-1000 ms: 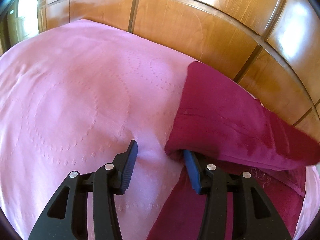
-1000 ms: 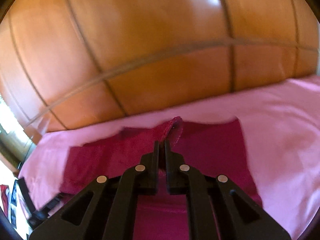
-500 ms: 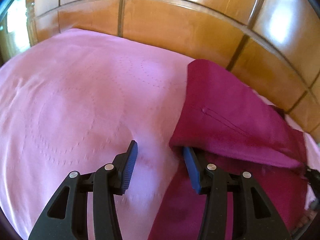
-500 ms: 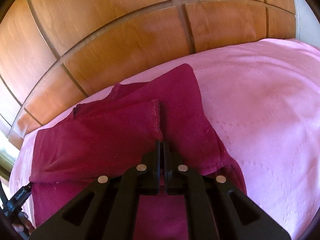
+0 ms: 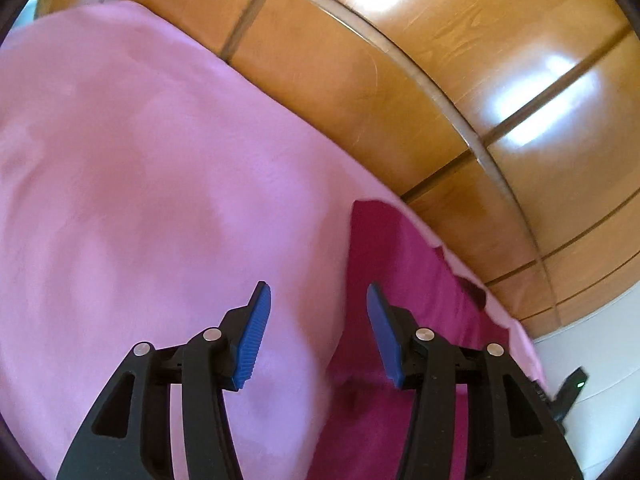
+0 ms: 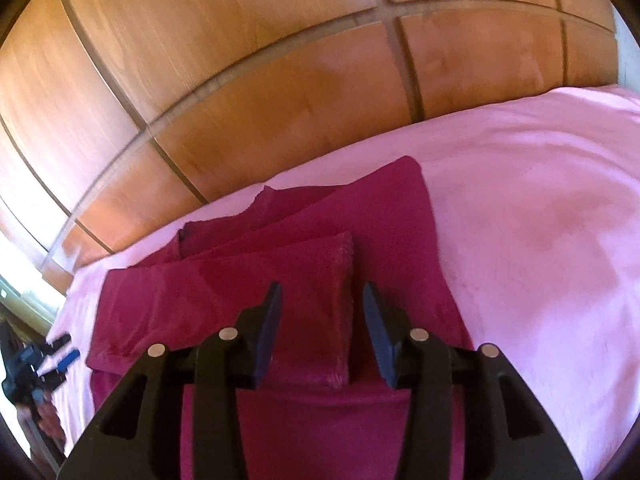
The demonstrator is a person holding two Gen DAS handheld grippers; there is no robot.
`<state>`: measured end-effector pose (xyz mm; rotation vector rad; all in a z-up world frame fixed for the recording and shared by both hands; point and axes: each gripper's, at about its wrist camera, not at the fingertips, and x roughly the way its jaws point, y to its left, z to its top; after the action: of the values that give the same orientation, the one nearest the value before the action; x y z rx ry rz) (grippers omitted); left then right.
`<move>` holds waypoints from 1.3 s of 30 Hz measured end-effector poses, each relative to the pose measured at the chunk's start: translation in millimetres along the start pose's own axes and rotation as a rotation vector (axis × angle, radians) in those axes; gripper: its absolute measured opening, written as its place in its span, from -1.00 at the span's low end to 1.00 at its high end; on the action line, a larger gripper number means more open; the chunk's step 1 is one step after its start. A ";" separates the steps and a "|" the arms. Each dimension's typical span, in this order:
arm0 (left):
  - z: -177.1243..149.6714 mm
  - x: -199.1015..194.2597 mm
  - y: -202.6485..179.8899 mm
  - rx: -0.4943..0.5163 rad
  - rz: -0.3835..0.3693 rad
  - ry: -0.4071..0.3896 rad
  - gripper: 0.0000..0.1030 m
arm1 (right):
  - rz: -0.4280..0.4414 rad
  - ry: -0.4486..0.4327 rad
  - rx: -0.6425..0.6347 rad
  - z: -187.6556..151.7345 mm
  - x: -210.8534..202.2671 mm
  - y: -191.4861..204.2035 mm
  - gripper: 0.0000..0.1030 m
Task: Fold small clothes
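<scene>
A dark red garment [image 6: 280,280] lies on the pink bedspread [image 6: 540,240], with a folded flap laid across its top. My right gripper [image 6: 322,308] hovers just above that flap; its jaws are opening and the flap's right edge lies below the gap, untouched by the pads. In the left wrist view the same garment [image 5: 400,272] lies flat at the lower right. My left gripper [image 5: 318,308] stands open over the garment's left edge with nothing between its blue pads [image 5: 256,332].
A wooden panelled headboard [image 6: 280,80] rises right behind the bed. The pink bedspread [image 5: 140,180] stretches wide to the left of the garment. The other gripper [image 6: 44,360] shows at the far left of the right wrist view.
My right gripper has come down and let go of the flap, which now lies flat. My left gripper has pulled out from under the fold and lifted away.
</scene>
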<state>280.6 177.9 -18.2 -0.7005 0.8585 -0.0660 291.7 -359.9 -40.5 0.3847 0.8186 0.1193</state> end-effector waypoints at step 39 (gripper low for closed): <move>-71.3 48.7 -119.3 0.608 0.159 0.015 -1.00 | -0.168 -0.062 -0.112 -9.6 1.9 -7.3 -0.81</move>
<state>288.2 31.0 -12.3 -0.0616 0.8475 -0.1814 285.6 -363.5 -50.5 0.2121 0.7759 -0.0030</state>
